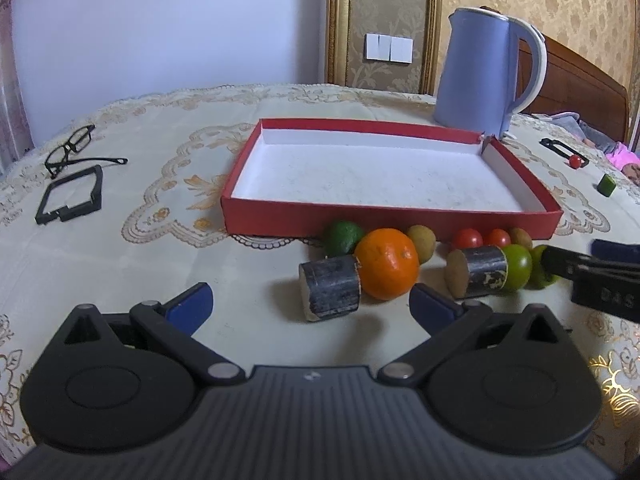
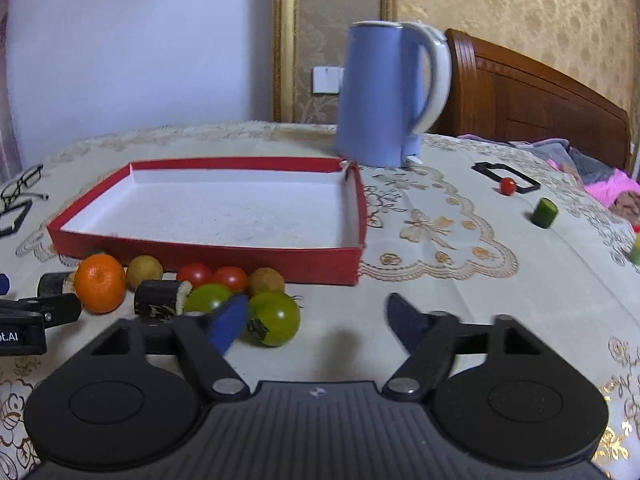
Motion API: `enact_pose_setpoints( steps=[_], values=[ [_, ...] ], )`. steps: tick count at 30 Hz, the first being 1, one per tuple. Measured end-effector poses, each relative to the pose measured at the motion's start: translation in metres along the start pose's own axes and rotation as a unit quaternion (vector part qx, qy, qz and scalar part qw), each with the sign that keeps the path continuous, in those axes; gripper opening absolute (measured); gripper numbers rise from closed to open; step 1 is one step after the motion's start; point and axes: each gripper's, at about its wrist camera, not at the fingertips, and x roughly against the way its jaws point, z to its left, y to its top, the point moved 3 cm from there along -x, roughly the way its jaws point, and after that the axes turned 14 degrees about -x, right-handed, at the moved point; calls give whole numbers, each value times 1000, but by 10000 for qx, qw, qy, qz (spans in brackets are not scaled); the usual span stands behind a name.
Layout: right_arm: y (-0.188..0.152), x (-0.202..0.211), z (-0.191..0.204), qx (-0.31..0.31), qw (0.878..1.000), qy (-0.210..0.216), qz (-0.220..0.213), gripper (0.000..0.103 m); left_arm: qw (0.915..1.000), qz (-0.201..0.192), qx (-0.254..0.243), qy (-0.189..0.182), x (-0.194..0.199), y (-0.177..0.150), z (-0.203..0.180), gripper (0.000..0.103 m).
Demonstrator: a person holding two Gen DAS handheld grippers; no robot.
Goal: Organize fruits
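Little lettering can be read. On the black body of the right tool [image 1: 604,298], seen at the right edge of the left wrist view, pale raised letters are made out — "DAS", cut off by the frame. On the black body of the left tool [image 2: 16,336], seen at the left edge of the right wrist view, white print is shown — "ot.AI", its beginning cropped. Nothing else is legible.

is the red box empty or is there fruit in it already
Empty. The red box shows only its bare white floor in both views; the orange and the other fruit lie on the tablecloth outside its near wall.
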Motion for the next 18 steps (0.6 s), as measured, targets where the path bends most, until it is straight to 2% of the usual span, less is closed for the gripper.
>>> enact_pose_setpoints(
  steps=[4,14,15,18],
  values=[
    [1,-9,0,-198,9993,239,221,65,10000,-16,-48,36,1,0,0,103],
    [2,-17,3,-140,9996,178,188,63,10000,77,24,4,-6,-2,0,103],
    [2,-19,2,-171,9995,187,208,62,10000,66,20,37,-6,-3,0,103],
    [-1,-28,3,-282,9979,270,511,41,9999,24,26,168,-3,-2,2,103]
  ],
)
